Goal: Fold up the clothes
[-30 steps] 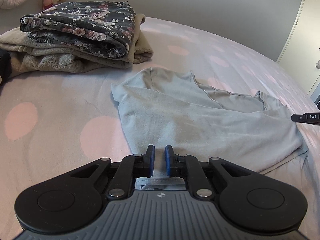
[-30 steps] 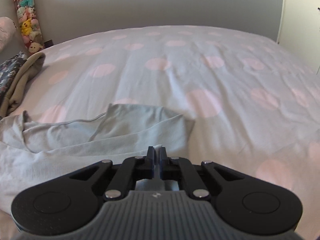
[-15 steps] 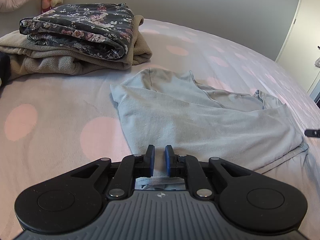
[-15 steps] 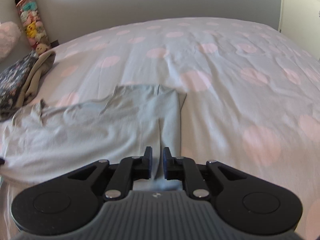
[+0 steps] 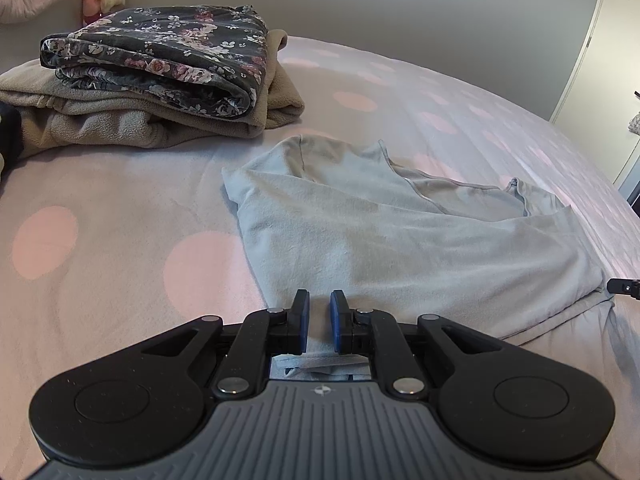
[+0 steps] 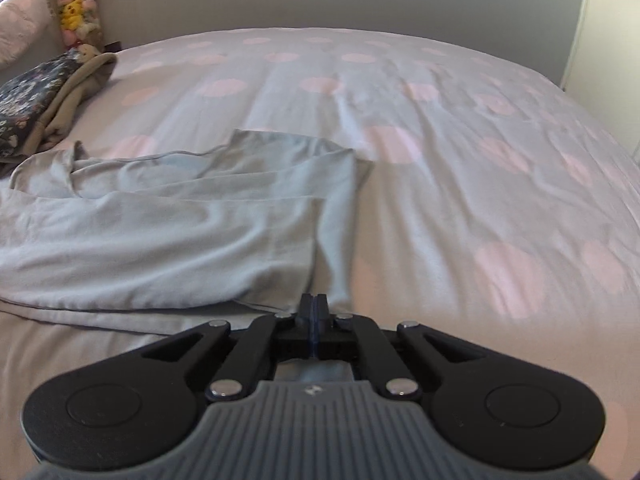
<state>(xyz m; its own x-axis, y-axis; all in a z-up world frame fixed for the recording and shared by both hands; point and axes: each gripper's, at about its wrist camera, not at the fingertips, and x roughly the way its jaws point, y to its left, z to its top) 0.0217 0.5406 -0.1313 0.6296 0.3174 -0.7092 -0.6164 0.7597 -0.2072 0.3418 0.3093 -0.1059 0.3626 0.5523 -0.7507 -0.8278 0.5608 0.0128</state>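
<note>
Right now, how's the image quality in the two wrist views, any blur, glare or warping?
Left wrist view: sharp, fisheye bends the bed edge, dark vignette corners, soft even light on the grey shirt. Right wrist view: softer, slightly blurred across the bedspread, same curved distortion, no glare.

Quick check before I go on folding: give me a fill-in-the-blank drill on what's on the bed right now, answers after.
1. The floral garment lies folded on top of a ____ fleece garment.
2. The bedsheet is printed with pink ____.
3. The jaws of the right gripper are ____, at the near edge of the light blue shirt.
4. Plush toys stand at the far ____ of the right wrist view.

Answers: beige; dots; shut; left
</note>
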